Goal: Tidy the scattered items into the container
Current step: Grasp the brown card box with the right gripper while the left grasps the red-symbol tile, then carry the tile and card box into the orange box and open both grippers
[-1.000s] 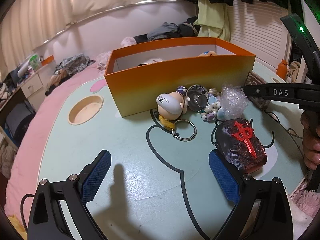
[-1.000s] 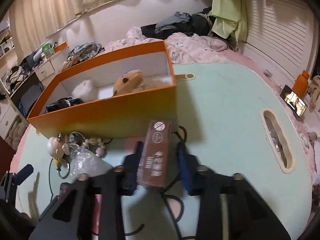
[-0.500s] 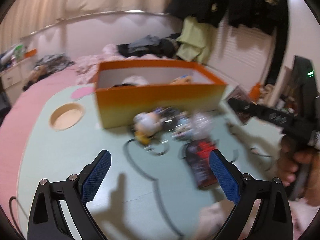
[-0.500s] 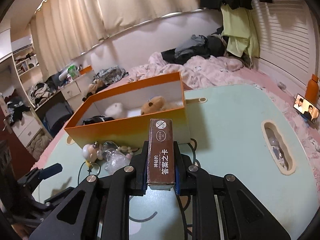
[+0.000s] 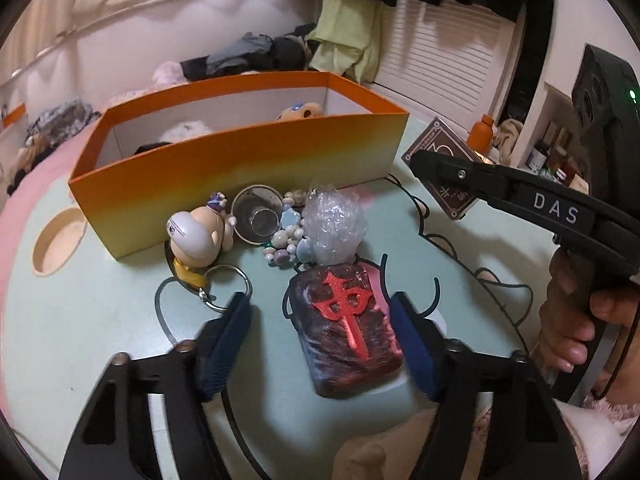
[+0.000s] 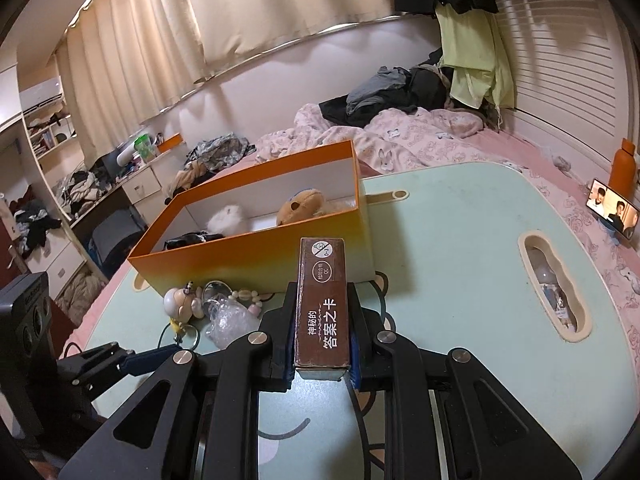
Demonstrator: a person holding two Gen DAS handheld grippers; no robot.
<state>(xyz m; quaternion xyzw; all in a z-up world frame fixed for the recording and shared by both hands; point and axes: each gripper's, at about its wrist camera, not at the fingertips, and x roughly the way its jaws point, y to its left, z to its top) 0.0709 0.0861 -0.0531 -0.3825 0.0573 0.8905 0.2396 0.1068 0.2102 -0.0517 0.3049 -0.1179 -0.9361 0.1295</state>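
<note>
A dark block with a red symbol (image 5: 344, 328) lies on the mint table between the blue pads of my left gripper (image 5: 320, 300). Its jaws are closing; the right pad is at the block's side and a gap remains on the left. My right gripper (image 6: 322, 292) is shut on a brown card box (image 6: 322, 304), held above the table in front of the orange container (image 6: 256, 256). Against the container's front wall (image 5: 240, 168) lie a figurine keychain (image 5: 200, 236), a round metal cup (image 5: 256, 216), a bead bracelet (image 5: 288, 240) and a wad of bubble wrap (image 5: 334, 224). Plush toys sit inside the container.
A person's hand (image 5: 572, 320) grips the right tool at the table's right edge. The table has a round recess (image 5: 58, 240) and a long slot (image 6: 552, 280). A phone (image 6: 612, 212) and an orange bottle (image 6: 622, 168) stand beyond it, on a bed strewn with clothes.
My left gripper has swung over the dark block and its jaws have narrowed around it. My right gripper rose with the brown box off the table, then held still.
</note>
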